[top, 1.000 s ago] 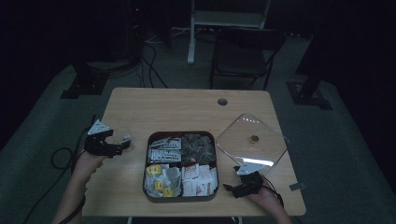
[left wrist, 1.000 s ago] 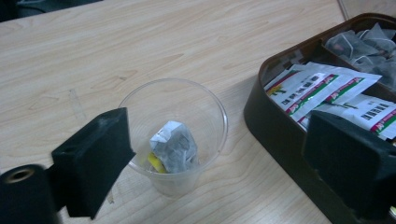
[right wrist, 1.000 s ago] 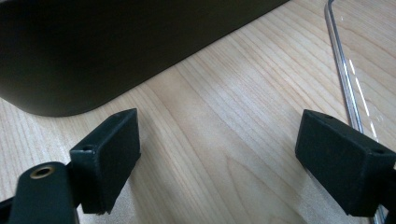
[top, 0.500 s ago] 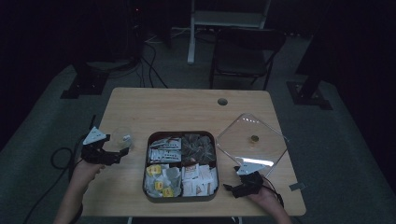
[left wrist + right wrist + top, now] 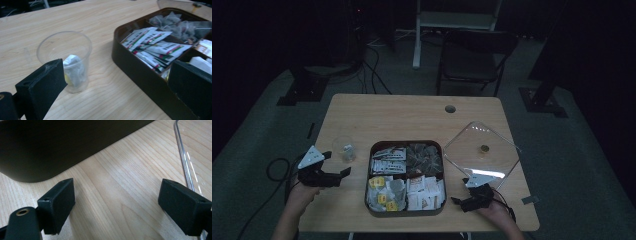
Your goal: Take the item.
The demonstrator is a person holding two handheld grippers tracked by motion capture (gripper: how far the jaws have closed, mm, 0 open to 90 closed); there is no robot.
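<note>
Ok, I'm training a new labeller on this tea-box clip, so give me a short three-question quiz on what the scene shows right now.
1. True or false: the clear plastic cup has a tea bag inside it.
2. Where does the clear lid lie? A) on the box B) flat on the table, to the right of the box C) in the right gripper
3. Fill in: both the left gripper and the right gripper have their jaws ____.

Key
1. True; a white bag sits in the cup.
2. B; it rests beside the dark compartment box, which is uncovered.
3. Open; neither holds anything.
</note>
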